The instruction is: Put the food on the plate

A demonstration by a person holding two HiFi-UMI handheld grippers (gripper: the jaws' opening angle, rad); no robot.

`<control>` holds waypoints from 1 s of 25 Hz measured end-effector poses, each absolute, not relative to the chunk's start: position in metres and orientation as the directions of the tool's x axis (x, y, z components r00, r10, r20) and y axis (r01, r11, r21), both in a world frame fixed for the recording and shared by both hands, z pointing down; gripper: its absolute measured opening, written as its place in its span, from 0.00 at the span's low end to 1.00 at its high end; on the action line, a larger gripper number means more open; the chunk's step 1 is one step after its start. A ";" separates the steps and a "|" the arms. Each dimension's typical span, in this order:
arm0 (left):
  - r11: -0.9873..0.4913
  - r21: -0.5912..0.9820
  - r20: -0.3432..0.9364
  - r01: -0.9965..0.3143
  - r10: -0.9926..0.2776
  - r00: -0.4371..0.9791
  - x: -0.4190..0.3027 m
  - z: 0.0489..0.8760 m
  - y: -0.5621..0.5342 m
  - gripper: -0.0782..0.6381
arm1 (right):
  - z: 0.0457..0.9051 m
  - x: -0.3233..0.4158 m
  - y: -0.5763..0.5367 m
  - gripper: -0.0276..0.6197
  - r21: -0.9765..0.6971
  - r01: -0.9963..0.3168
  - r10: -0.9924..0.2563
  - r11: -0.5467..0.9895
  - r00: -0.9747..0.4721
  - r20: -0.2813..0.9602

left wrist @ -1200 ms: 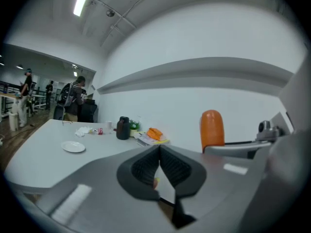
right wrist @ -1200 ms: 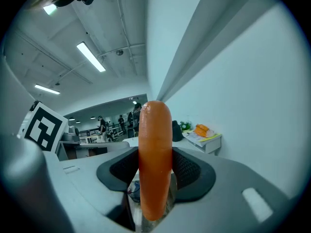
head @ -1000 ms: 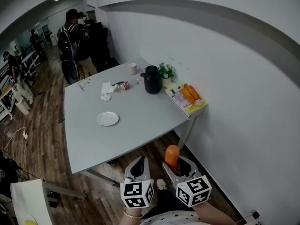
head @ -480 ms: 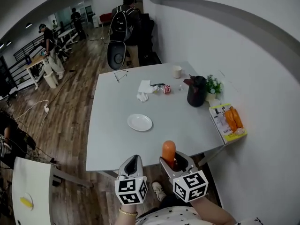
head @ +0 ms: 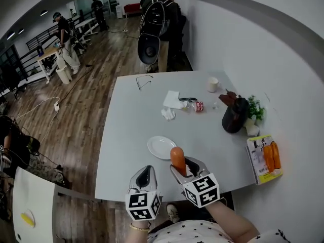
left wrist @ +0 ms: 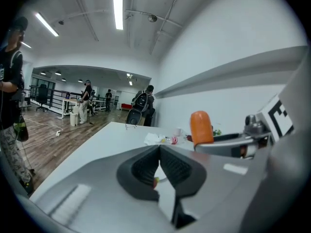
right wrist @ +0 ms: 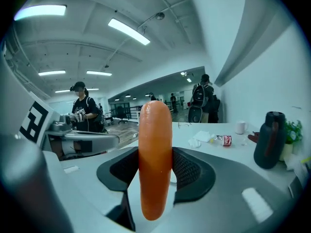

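right hand-held gripper is clamped on the orange sausage, which is held upright. within the last second it has been brought from short of the table up to the white plate (overlapping its rim in the head view), so only lowering and release seem left. left hand-held gripper is held with jaws together, empty.

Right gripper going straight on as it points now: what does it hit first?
Probably the plate, just ahead of the sausage the right gripper holds; its height over the table is unclear.
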State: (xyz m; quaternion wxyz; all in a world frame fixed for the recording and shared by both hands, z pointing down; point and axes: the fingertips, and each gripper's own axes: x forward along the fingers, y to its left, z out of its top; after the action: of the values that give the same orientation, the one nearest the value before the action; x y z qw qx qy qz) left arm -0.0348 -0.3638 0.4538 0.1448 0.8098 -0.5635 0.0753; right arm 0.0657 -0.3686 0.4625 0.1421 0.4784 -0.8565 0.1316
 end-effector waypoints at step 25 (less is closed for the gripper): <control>-0.240 0.176 0.392 -0.955 -0.873 0.291 -0.058 0.506 -0.443 0.12 | 0.667 0.007 -0.542 0.37 -0.096 -0.633 -0.073 0.768 -0.237 0.969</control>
State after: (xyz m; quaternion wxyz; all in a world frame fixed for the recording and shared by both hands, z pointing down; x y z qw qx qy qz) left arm -0.0580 -0.4434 0.5060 0.1929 0.7801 -0.5856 0.1065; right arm 0.0071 -0.5416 0.6671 0.5707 0.2364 -0.7472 0.2451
